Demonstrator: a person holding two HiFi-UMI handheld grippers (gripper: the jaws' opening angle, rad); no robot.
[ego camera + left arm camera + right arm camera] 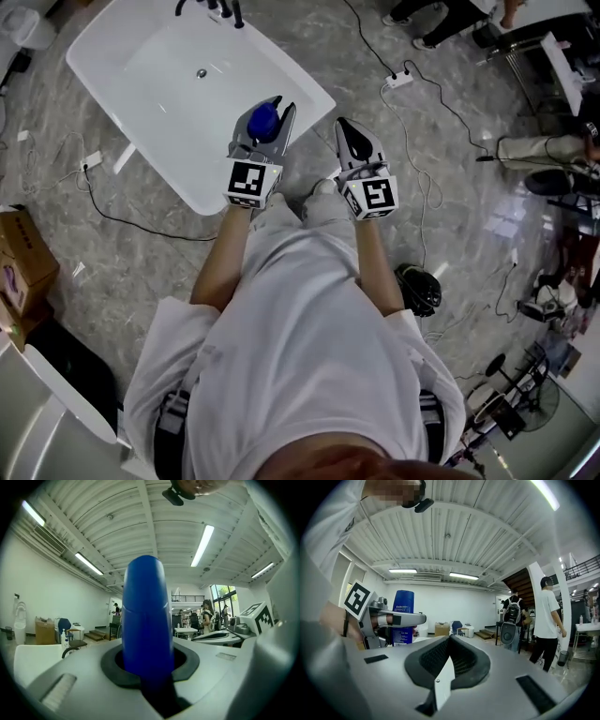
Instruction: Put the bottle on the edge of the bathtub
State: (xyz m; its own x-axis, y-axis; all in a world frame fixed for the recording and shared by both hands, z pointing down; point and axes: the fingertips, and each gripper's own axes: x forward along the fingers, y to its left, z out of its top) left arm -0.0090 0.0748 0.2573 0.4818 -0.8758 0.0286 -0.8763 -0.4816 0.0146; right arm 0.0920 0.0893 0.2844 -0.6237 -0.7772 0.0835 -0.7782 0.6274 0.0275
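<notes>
- Left gripper (263, 129) is clamping the blue bottle (265, 116). Its jaws are standing part-way closed, with the pads pressing on both sides of the body.
- Risk: the bottle body is round and looks smooth, and the grip is sitting about mid-height. I'm expecting it could pivot or slide in the pads if it gets jolted on the way down.
- Right gripper (356, 141) is hanging just beside the left one with its jaws together and nothing in them. Risk: it's sitting close enough to clip the bottle if the two hands converge.
- Risk at the bathtub (187, 183): the rim is looking narrow and glossy. Letting go off-centre or tilted is likely sending the bottle into the basin or onto the floor.
- Cables (412, 122) are trailing across the floor right of the tub, so I'm flagging a trip or snag hazard for the feet.
- Position: the bottle is standing upright between the left jaws, with its rounded top rising above them and its label end hanging below. In the head view it's overlapping the tub's near right edge, but I can't tell how high above the rim it's sitting. It isn't resting on the rim yet.
</notes>
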